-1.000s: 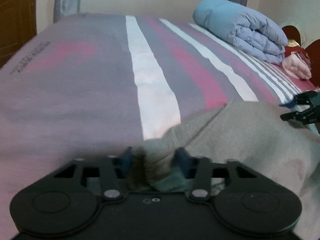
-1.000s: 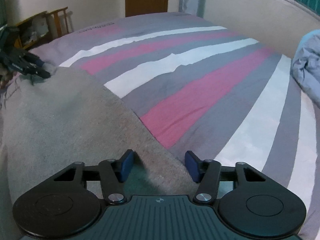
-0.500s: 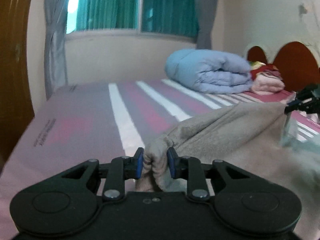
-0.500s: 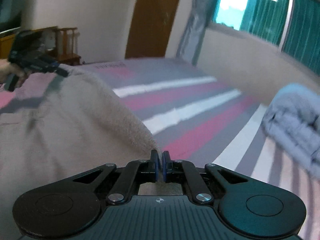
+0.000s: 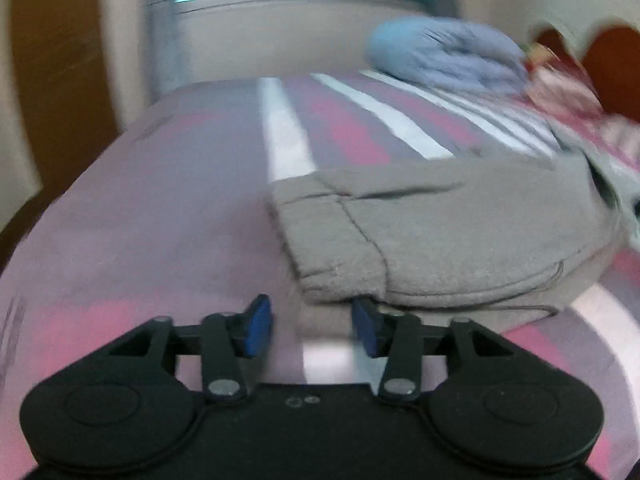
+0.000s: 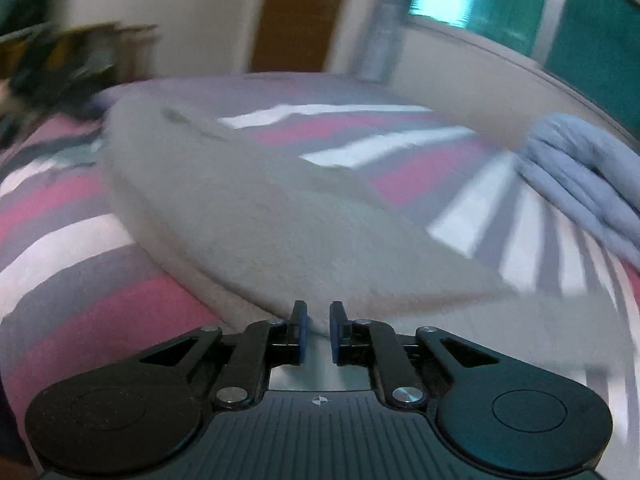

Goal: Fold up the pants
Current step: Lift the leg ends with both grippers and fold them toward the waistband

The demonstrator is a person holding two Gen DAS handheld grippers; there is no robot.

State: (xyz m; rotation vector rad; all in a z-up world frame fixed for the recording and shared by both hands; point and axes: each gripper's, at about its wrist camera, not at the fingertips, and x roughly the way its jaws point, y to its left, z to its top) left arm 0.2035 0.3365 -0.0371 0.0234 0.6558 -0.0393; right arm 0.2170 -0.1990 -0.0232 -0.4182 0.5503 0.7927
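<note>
The grey pants (image 5: pixel 432 232) lie folded over on the striped bed, waistband toward the left wrist camera. My left gripper (image 5: pixel 312 330) is open and empty, just in front of the waistband edge, its fingers apart from the cloth. In the right wrist view the pants (image 6: pixel 248 208) stretch away across the bed. My right gripper (image 6: pixel 318 332) has its jaws slightly apart, with the pants' near edge between or just beyond the tips; the frame is blurred and I cannot tell whether it grips.
The bed sheet (image 5: pixel 168 208) has pink, grey and white stripes. A rolled blue duvet (image 5: pixel 444 56) lies at the far right with pillows and a wooden headboard (image 5: pixel 612 68) behind. A door (image 6: pixel 296 16) and a window (image 6: pixel 580 12) lie beyond the bed.
Both grippers carried the lifted pants edge over and down onto the bed. The left gripper opened and let go of the cloth. The right jaws, tightly shut before, now stand slightly apart.
</note>
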